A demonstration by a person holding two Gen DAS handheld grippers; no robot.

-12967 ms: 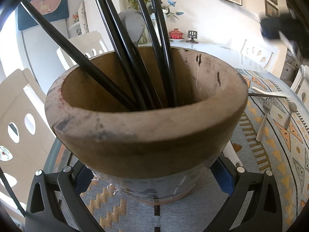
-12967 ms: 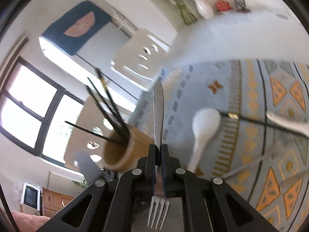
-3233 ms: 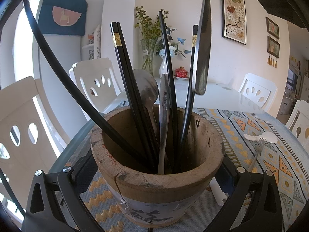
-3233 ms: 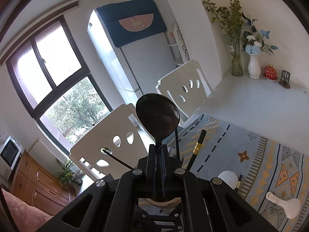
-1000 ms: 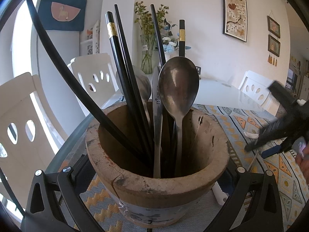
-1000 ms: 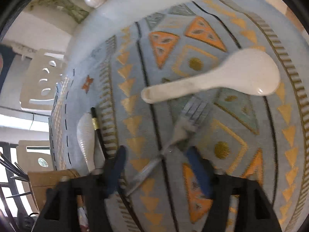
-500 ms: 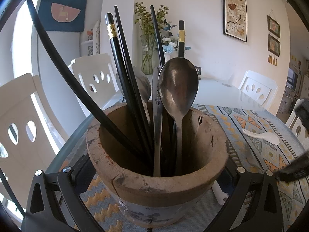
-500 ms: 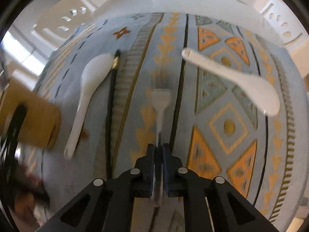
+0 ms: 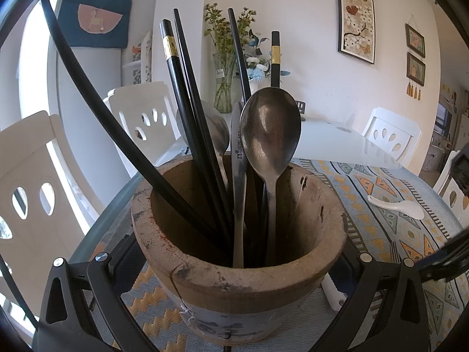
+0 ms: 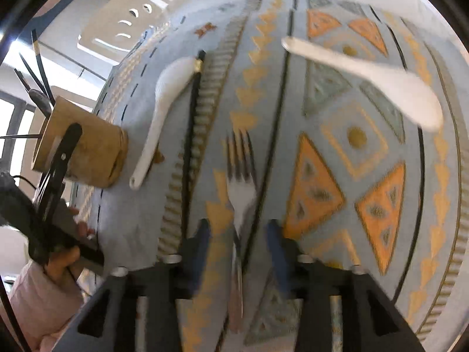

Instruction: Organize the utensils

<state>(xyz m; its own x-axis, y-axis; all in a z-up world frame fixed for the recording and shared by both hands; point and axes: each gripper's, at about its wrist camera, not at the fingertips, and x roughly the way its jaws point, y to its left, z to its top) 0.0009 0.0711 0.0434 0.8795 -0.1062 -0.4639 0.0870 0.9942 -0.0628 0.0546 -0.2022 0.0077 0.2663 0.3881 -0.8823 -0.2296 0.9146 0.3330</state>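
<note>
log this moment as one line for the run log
left hand-held gripper: around pot | right hand-held gripper: jaws just opened, astride fork, no grip | loose: two white spoons, one chopstick

L tool (image 9: pixel 234 267) clamped, low in frame. R tool (image 10: pixel 239 231) jaws apart, just been opening, low centre. Hand (image 10: pixel 63 259) lower left.

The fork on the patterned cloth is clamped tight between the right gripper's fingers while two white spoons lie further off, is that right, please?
Not quite: the right gripper is open, its jaws having just been opening. The fork lies between the fingers on the cloth without being clamped. The right wrist view shows this. Two white spoons do lie further off.
</note>
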